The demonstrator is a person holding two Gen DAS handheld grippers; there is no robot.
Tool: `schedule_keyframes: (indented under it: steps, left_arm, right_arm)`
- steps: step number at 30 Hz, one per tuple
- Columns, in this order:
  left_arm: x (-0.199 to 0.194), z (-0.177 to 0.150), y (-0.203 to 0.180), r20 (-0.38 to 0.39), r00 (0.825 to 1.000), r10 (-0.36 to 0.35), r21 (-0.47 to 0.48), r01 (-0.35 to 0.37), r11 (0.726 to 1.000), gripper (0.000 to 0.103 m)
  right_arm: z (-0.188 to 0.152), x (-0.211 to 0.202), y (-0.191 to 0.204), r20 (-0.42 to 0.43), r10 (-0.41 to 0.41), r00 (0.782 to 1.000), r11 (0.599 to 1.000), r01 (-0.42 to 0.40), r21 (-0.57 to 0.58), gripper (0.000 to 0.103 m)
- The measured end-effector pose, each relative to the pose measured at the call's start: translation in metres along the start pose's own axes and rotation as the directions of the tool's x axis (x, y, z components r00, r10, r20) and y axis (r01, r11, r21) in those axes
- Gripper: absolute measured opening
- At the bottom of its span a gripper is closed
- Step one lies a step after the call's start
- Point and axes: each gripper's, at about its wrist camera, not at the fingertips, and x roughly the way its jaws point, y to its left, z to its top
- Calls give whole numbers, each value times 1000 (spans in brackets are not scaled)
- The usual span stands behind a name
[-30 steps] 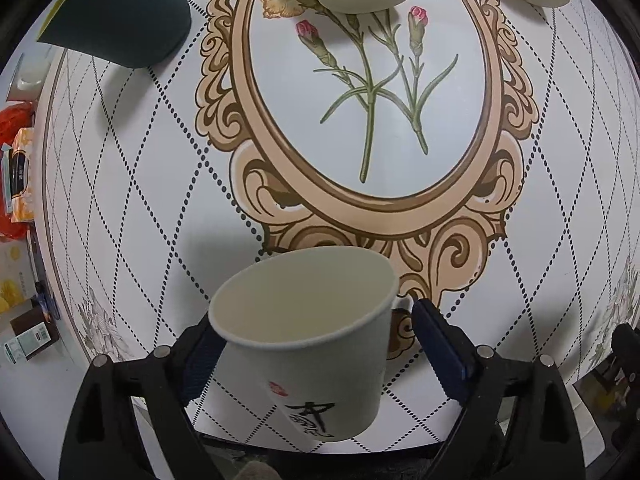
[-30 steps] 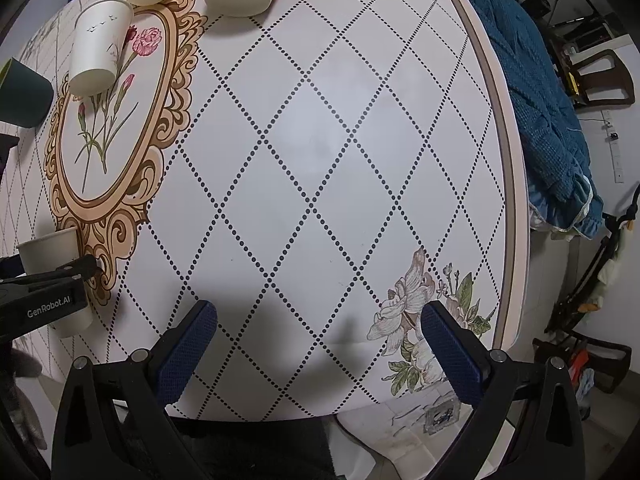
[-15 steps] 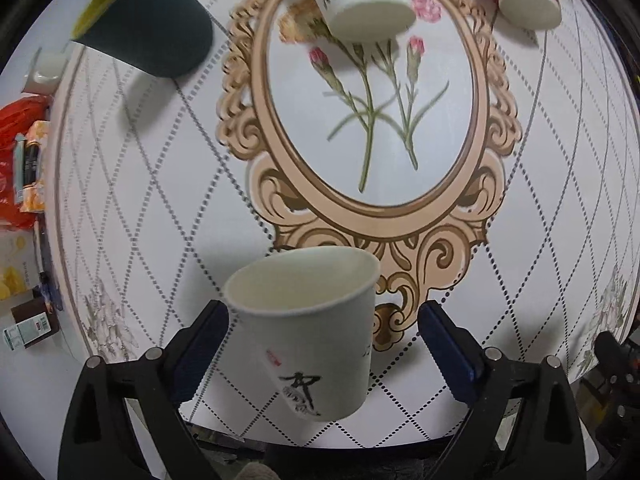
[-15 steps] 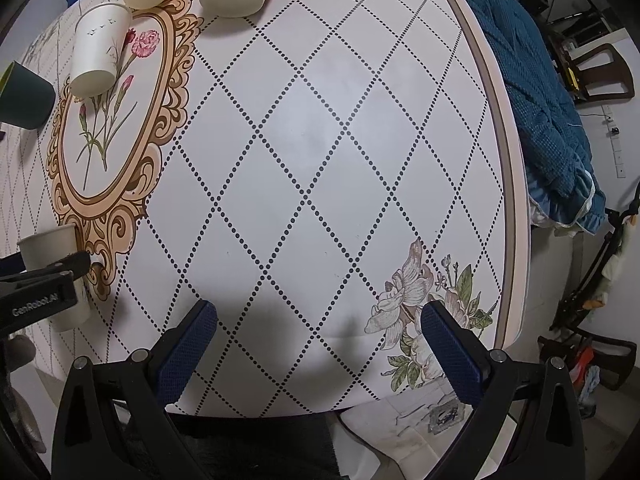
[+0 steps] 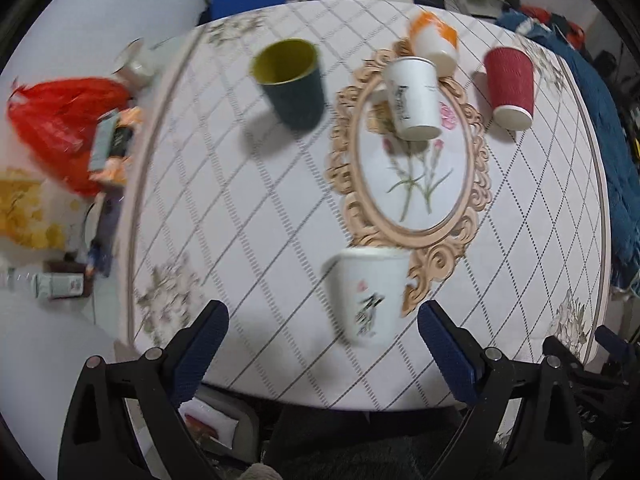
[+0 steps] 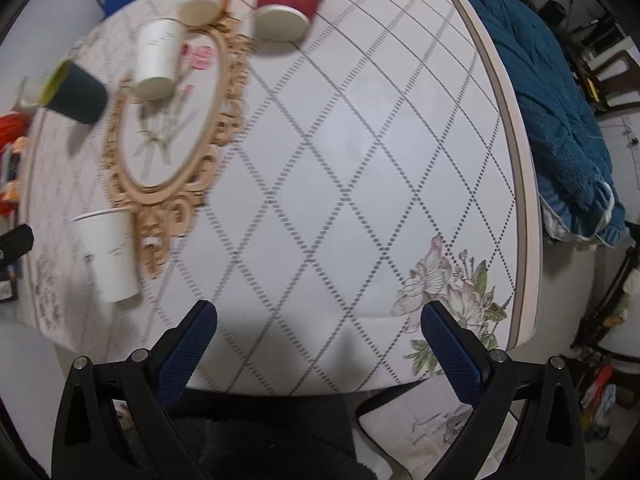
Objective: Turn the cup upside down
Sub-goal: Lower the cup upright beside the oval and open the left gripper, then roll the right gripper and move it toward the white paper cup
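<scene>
A white paper cup with black writing (image 5: 370,294) stands upright, mouth up, near the table's front edge, just ahead of my left gripper (image 5: 322,338). That gripper is open and empty, its jaws wide apart and pulled back from the cup. The same cup shows at the left in the right wrist view (image 6: 109,254). My right gripper (image 6: 318,342) is open and empty over the table's front edge, well to the right of the cup.
A dark green cup (image 5: 292,82) stands upright at the back left. A white cup (image 5: 414,98), an orange-and-white cup (image 5: 434,42) and a red ribbed cup (image 5: 510,86) stand mouth down. A blue cloth (image 6: 556,92) hangs beyond the table's right edge (image 6: 516,184). Red bag (image 5: 60,120) at left.
My left gripper has let go of the white cup, opened wide and drawn back and up. The cup stands on the table. My right gripper has also drawn back slightly.
</scene>
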Motion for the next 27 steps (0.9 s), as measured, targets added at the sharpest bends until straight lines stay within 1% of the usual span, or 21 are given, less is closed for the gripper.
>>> schedule_keyframes:
  steps: [2, 5, 10, 13, 22, 27]
  left_arm:
    - [-7, -14, 18, 6, 1000, 18, -35, -18, 999, 97]
    - [-7, -30, 38, 10, 1000, 21, -66, -20, 998, 97]
    - [-8, -48, 69, 6, 1000, 20, -88, -20, 996, 97]
    - [-10, -57, 87, 20, 1000, 22, -95, -20, 995, 97]
    - [-9, -72, 131, 51, 999, 2, -127, 4, 992, 97]
    - [-1, -77, 146, 33, 999, -9, -171, 15, 985, 97]
  right_arm:
    - [-7, -15, 10, 20, 31, 999, 999, -30, -12, 103]
    - [-17, -35, 28, 49, 65, 997, 998, -64, -28, 103]
    - [-32, -60, 65, 85, 99, 991, 994, -95, -54, 103]
    - [-37, -71, 84, 93, 112, 989, 992, -106, -66, 103]
    - [-52, -96, 144, 139, 88, 986, 989, -70, -129, 103]
    - [-54, -103, 165, 148, 81, 986, 983, -54, -176, 103]
